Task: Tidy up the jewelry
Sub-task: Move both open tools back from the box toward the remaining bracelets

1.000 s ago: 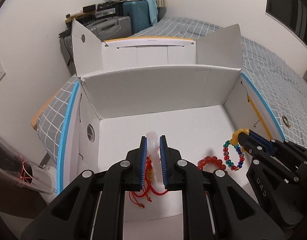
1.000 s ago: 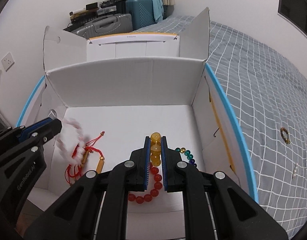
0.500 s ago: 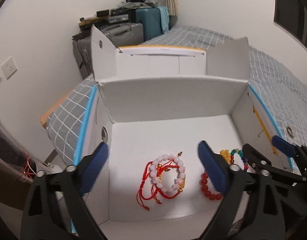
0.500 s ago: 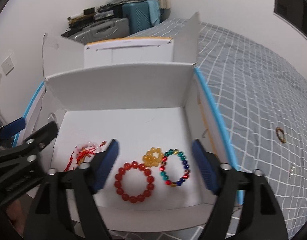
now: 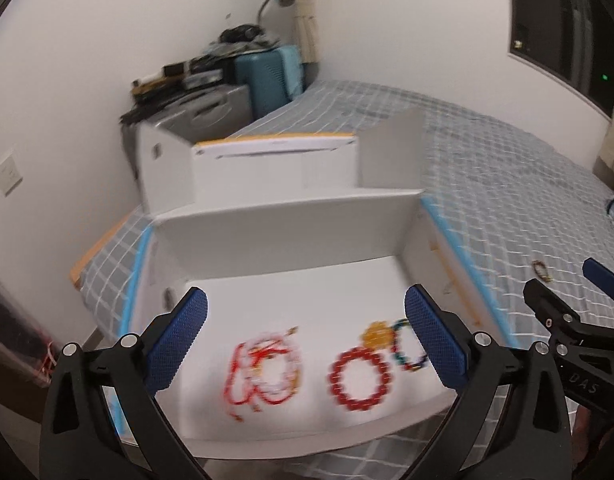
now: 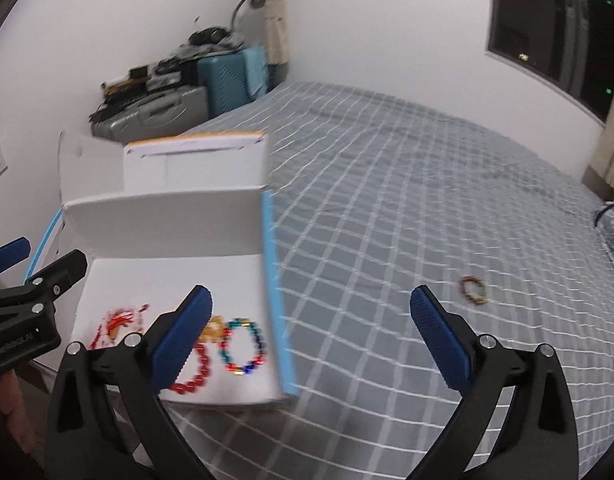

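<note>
A white cardboard box stands open on the bed. On its floor lie a pink bead bracelet tangled with red cord, a red bead bracelet, a small yellow one and a multicoloured one. My left gripper hovers above the box's near edge, jaws opening wide, holding nothing. My right gripper hangs over the box's right wall and the bed, jaws also opening, nothing in them.
One more bracelet lies loose on the grey checked bed cover right of the box. Suitcases with clutter on top stand against the far wall. The box flaps stand upright at the back.
Both grippers opened and let go of their bracelets, which now lie on the box floor. Both pulled back and up; the right one swung right toward the bed.
</note>
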The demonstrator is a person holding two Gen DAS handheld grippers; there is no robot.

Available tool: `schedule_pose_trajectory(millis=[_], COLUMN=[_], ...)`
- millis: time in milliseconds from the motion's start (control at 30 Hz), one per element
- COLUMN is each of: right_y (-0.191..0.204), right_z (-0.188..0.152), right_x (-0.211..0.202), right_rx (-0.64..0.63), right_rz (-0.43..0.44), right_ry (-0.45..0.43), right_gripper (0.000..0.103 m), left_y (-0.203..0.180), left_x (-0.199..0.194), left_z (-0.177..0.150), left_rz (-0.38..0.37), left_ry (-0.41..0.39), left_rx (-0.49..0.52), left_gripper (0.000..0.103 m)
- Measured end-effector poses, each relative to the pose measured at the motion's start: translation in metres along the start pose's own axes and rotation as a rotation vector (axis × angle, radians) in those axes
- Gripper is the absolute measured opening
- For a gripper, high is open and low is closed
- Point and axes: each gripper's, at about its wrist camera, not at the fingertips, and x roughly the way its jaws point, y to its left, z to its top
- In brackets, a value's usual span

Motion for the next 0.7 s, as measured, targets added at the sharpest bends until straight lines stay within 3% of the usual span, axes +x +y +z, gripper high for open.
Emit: schedule_pose_trajectory(millis=[300,700], right_y=[-0.106,-0.235], right_z=[-0.01,-0.054], right_x=[-0.022,0.001], right_rx=[0.102,0.254], right_rz=[-0.097,-0.187], right_ry=[-0.014,0.052], right_gripper=[0.095,0.095], left_y=[-0.107,-0.249], left_x=[-0.007,0.028], left_z=[0.012,0.005], left_rz=[-0.124,-0.232], left_ry=[-0.034,0.009], left_rx=[0.091,0.233], left_gripper=[0.097,0.097])
